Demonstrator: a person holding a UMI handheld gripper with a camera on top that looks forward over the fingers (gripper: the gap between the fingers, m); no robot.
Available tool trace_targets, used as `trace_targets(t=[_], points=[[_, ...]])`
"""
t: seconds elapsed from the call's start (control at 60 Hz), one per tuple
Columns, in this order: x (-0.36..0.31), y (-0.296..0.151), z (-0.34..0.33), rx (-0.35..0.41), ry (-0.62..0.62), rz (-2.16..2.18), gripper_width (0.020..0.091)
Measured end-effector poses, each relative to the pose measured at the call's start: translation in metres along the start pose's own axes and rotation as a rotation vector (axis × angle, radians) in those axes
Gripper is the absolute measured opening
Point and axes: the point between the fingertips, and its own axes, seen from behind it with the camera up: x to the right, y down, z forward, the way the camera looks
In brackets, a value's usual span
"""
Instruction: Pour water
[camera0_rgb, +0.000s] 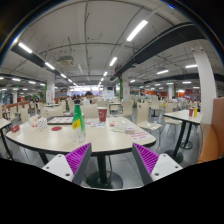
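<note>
The hand-held gripper (113, 160) sits level, both purple-padded fingers (78, 158) spread wide apart with nothing held between them.

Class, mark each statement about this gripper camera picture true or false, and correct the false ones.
1. The gripper is open with nothing between its fingers. True.
2. A green plastic bottle stands upright on the round white table. True.
3. The red cup is held in the gripper. False: it stands on the table, well beyond the fingers.
4. The green bottle lies on its side. False: it is upright.
5. The red cup stands beside the green bottle. True.
</note>
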Motion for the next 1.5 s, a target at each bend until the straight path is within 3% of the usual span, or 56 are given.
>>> trace_targets(t=[0.25, 0.467, 0.783, 0.933, 0.967, 1.017, 1.117, 1.233, 1.367, 1.5], points=[[0.001, -0.001, 0.002, 0.003, -0.013, -0.009, 0.0834], [-0.064, -0.014, 0.025, 0.043, -0.128, -0.025, 0.0831], [-0.160, -0.031, 0.183, 0.051, -0.112, -0.035, 0.0828], [-0.169, -0.040, 0.243, 0.030, -0.043, -0.089, 0.0826], [-0.170, -0.036, 0.255, 0.011, -0.031, -0.082, 0.0799], [-0.170, -0.028, 0.271, -0.015, -0.016, -0.058, 0.0492], [-0.161, -0.035, 0.275, 0.036, 0.038, -0.035, 0.0464], [-0.169, -0.041, 0.278, 0.079, 0.043, -0.106, 0.0361], [-0.197, -0.050, 0.288, 0.079, 0.002, -0.223, 0.0357], [-0.246, -0.107, 0.306, 0.154, -0.005, -0.565, 0.0356]])
